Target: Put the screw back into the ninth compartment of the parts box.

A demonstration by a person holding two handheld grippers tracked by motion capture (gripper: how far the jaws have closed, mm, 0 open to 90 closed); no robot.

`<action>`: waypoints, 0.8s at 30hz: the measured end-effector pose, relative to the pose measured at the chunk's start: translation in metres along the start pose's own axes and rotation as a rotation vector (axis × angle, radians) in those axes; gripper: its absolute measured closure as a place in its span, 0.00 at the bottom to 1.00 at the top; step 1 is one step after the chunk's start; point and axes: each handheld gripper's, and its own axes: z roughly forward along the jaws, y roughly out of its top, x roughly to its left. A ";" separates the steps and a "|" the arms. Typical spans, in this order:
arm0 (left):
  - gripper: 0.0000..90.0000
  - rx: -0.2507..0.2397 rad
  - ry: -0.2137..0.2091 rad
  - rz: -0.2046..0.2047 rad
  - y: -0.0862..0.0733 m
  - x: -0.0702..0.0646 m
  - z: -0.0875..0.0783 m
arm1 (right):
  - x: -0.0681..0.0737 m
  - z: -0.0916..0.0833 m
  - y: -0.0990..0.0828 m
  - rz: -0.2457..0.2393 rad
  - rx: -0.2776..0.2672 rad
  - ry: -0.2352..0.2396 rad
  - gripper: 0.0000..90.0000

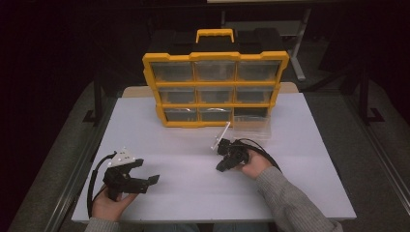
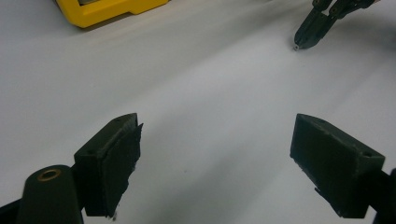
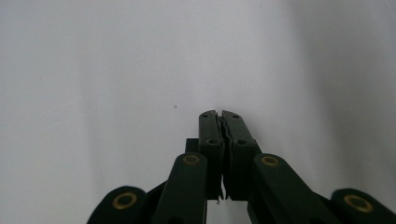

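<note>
My left gripper (image 1: 148, 170) lies at the table's front left in a hand, jaws wide open with nothing between them; in the left gripper view (image 2: 217, 140) bare white table shows between the pads. My right gripper (image 1: 221, 168) is held near the table's middle right, tip down toward the surface, jaws shut. In the right gripper view (image 3: 222, 116) the two pads meet with nothing visible between them. The left gripper view also shows the right gripper's shut tip (image 2: 304, 36) at its upper right, close to the table.
A yellow organizer (image 1: 215, 87) with clear drawers and a black handle stands upright at the back of the white table (image 1: 193, 198); its corner (image 2: 107, 11) shows in the left gripper view. One clear drawer (image 1: 251, 126) lies out on the table before the organizer's bottom-right slot.
</note>
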 end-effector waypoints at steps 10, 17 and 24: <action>0.17 -0.003 0.000 -0.003 0.000 0.000 0.000 | -0.007 -0.014 -0.004 0.027 -0.050 0.029 0.96; 0.17 0.004 0.000 0.002 0.001 -0.001 0.000 | -0.009 -0.024 -0.002 0.027 -0.052 0.026 0.96; 0.17 0.001 -0.001 -0.003 0.000 -0.001 -0.001 | -0.011 -0.044 0.004 0.026 -0.074 0.018 0.96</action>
